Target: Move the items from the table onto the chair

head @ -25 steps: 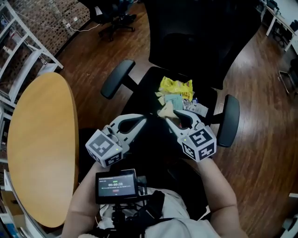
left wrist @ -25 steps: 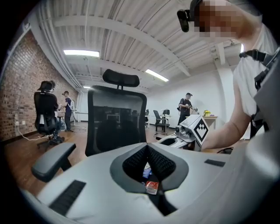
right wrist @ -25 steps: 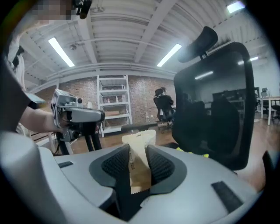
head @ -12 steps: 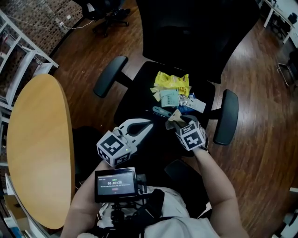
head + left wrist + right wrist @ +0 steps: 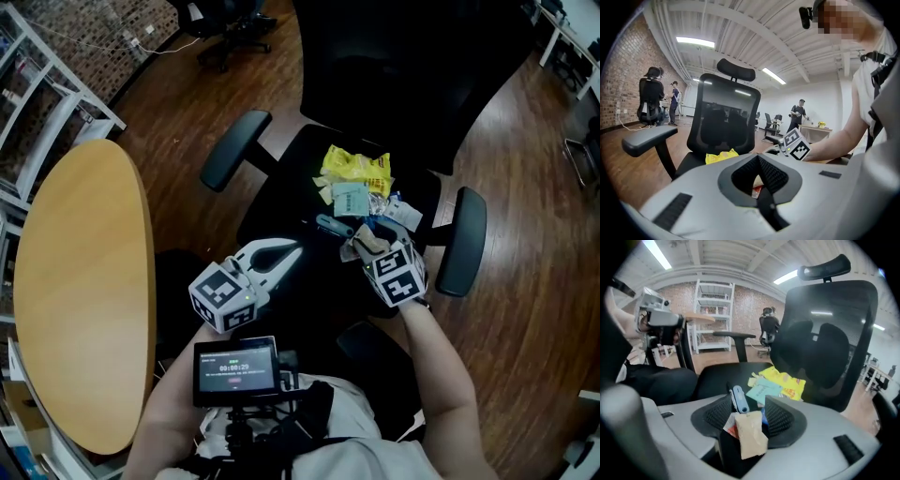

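My right tool (image 5: 749,409) was just opening, tan packet (image 5: 751,437) loose between the jaws; it can stick there; my left tool (image 5: 758,161) is pressed together

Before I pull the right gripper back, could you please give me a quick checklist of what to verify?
1. Right gripper above the chair seat: ok.
2. Its jaws released: ok, they have just been opening and stand wide.
3. Tan sachet clear of those jaws: not ok, it sits between them, unpressed.
4. Left gripper empty: ok, jaws together on nothing.
5. Yellow bag, teal packet and blue pen resting on the seat: ok.
6. Table emptied: cannot tell, only part shows.
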The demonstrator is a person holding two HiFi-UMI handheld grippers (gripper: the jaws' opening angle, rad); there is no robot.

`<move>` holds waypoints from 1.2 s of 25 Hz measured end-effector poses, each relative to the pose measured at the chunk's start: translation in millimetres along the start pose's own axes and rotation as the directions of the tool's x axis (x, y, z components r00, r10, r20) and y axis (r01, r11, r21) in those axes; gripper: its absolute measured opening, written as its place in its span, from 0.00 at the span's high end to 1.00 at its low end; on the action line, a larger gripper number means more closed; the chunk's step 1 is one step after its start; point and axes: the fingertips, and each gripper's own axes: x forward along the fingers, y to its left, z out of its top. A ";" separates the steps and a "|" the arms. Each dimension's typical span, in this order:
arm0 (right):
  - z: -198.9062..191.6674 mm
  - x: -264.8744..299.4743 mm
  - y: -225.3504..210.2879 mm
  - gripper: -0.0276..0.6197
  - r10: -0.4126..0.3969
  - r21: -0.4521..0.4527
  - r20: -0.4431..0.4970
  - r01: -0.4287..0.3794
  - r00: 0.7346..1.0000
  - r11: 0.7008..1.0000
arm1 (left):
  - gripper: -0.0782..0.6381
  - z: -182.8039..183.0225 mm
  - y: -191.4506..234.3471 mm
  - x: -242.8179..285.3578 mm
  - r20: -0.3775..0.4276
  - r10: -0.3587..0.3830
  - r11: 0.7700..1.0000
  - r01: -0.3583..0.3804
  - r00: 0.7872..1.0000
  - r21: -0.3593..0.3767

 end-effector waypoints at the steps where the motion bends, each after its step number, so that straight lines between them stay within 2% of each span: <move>1: 15.1 -6.0 4.4 0.60 0.027 0.006 0.056 -0.027 0.998 1.000 | 0.88 3.1 1.8 -4.2 0.013 0.007 1.000 -0.006 1.000 -0.012; 2: 32.7 -13.8 8.6 0.63 0.047 0.012 0.117 -0.049 0.992 0.999 | 0.88 6.8 3.7 -8.7 0.027 0.014 1.000 -0.014 1.000 -0.024; 3: 52.9 -22.8 12.9 0.71 0.063 0.016 0.180 -0.067 0.982 0.998 | 0.88 11.9 5.7 -14.1 0.043 0.024 0.999 -0.022 0.999 -0.039; 5: 97.3 -41.0 25.0 0.84 0.099 0.017 0.300 -0.109 0.949 0.994 | 0.88 27.3 10.1 -28.1 0.089 0.043 0.996 -0.035 0.995 -0.085; 6: 120.1 -49.5 33.5 0.91 0.127 0.015 0.356 -0.142 0.926 0.990 | 0.88 37.4 12.0 -36.7 0.118 0.051 0.993 -0.038 0.992 -0.112; 7: 142.7 -57.6 43.4 0.94 0.162 0.009 0.408 -0.182 0.898 0.983 | 0.88 48.5 13.4 -45.7 0.148 0.058 0.990 -0.039 0.987 -0.133; 10: 204.8 -79.0 73.6 0.95 0.285 -0.056 0.528 -0.302 0.800 0.952 | 0.88 79.7 12.3 -69.4 0.217 0.071 0.989 -0.042 0.973 -0.139; 14: 269.6 -100.4 121.1 0.95 0.435 -0.177 0.590 -0.417 0.680 0.892 | 0.88 114.7 1.2 -104.3 0.264 0.080 0.994 -0.057 0.961 -0.095; 16: 298.7 -107.6 152.7 0.95 0.514 -0.248 0.593 -0.467 0.620 0.849 | 0.88 132.2 -0.4 -129.2 0.281 0.132 0.990 -0.114 0.951 -0.079; 20: 335.0 -108.3 215.2 0.95 0.650 -0.372 0.556 -0.545 0.517 0.751 | 0.88 151.7 6.0 -183.0 0.328 0.256 0.966 -0.249 0.909 -0.065; 22: 345.4 -103.2 244.4 0.95 0.700 -0.401 0.534 -0.586 0.475 0.704 | 0.88 151.7 13.6 -213.7 0.343 0.321 0.946 -0.315 0.883 -0.075; 24: 353.5 -100.3 275.0 0.95 0.740 -0.423 0.514 -0.622 0.434 0.659 | 0.88 149.7 20.4 -248.9 0.350 0.400 0.915 -0.392 0.847 -0.096; 27: 363.3 -99.2 324.8 0.95 0.794 -0.451 0.480 -0.672 0.372 0.587 | 0.88 144.4 21.9 -299.9 0.338 0.497 0.862 -0.499 0.799 -0.088; 30: 367.4 -99.8 380.0 0.95 0.851 -0.482 0.427 -0.718 0.308 0.502 | 0.88 130.0 18.5 -346.7 0.314 0.589 0.800 -0.592 0.744 -0.098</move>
